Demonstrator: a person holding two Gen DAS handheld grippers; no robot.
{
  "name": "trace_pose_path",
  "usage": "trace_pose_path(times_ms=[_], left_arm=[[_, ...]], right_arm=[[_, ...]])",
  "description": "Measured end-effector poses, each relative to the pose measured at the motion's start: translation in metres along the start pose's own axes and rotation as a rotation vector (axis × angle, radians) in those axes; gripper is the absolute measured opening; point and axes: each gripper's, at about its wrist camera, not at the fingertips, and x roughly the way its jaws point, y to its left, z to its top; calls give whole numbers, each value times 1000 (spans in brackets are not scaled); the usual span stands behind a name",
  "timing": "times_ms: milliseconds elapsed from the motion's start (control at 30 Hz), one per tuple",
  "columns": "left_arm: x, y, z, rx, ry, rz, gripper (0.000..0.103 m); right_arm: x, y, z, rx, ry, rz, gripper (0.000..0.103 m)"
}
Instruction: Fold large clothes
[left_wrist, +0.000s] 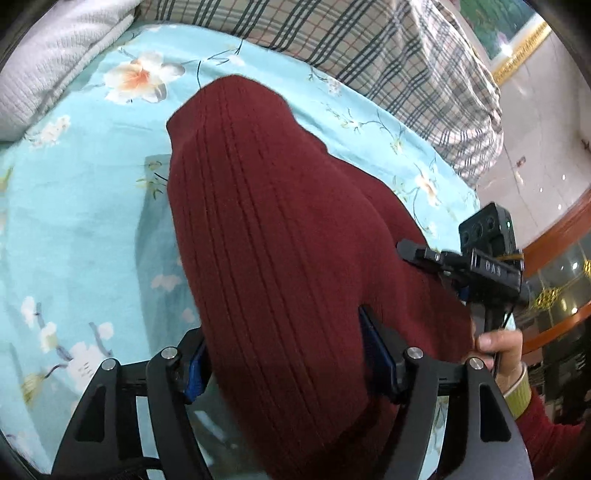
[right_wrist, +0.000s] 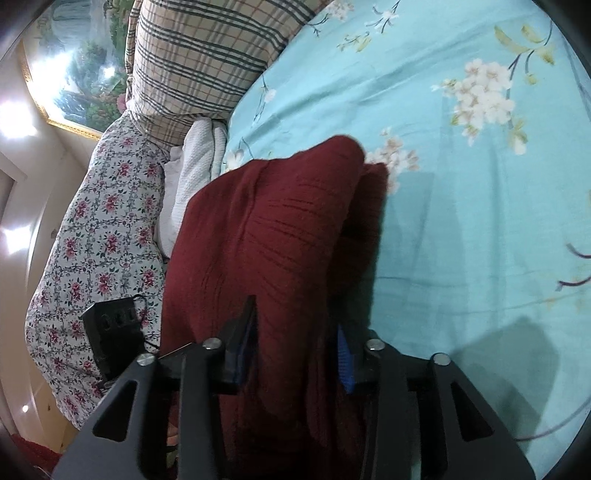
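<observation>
both grippers, left gripper (left_wrist: 284, 365) and right gripper (right_wrist: 295, 354), stand part-open astride the maroon sweater (left_wrist: 280, 229) (pad contact unclear); release squarely, then smooth the 2 layers.

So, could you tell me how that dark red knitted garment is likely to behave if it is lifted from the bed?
The dark red knitted garment will probably flop and sag: it already lies in soft folds on the floral sheet. Its ribbed knit looks thick, so likely fairly heavy for cloth, and grippy rather than slippery. Pushed, it would probably bunch up, not slide.
</observation>
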Motion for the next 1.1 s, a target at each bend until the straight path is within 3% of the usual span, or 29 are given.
trace_pose_path(times_ms=[133, 200, 333, 400, 433, 533, 600, 700, 767, 800, 933, 1100], left_arm=[[-36, -7, -10, 65, -64, 55, 68], [-59, -14, -15, 107, -131, 71, 60], [-80, -35, -23, 187, -200, -29, 47], [-71, -46, -29, 232, -177, -57, 39], [-63, -49, -33, 247, -157, -65, 31], [-29, -49, -46, 265, -56, -101, 22], [-10, -44, -52, 256, -11, -86, 14], [0, -42, -55, 244, 9, -95, 13], [2, -43, -55, 242, 14, -95, 10], [5, -44, -56, 240, 18, -94, 10], [19, -49, -54, 232, 22, -76, 7], [28, -54, -53, 218, 25, -50, 3]], right_arm=[[-30, 13, 0, -31, -58, -105, 44], [-49, 33, 3, -85, -116, -153, 44], [-56, 88, 9, -202, -156, -46, 39], [-33, 117, 14, -234, -97, 59, 34], [-18, 128, 16, -237, -64, 109, 32], [29, 153, 19, -277, 25, 124, 27], [67, 164, 21, -278, 119, 162, 25], [102, 167, 24, -290, 197, 133, 21], [119, 154, 33, -265, 209, 80, 11], [122, 143, 38, -232, 207, 64, 0], [131, 94, 56, -104, 184, 1, 0], [130, 81, 59, -108, 174, -12, 0]])
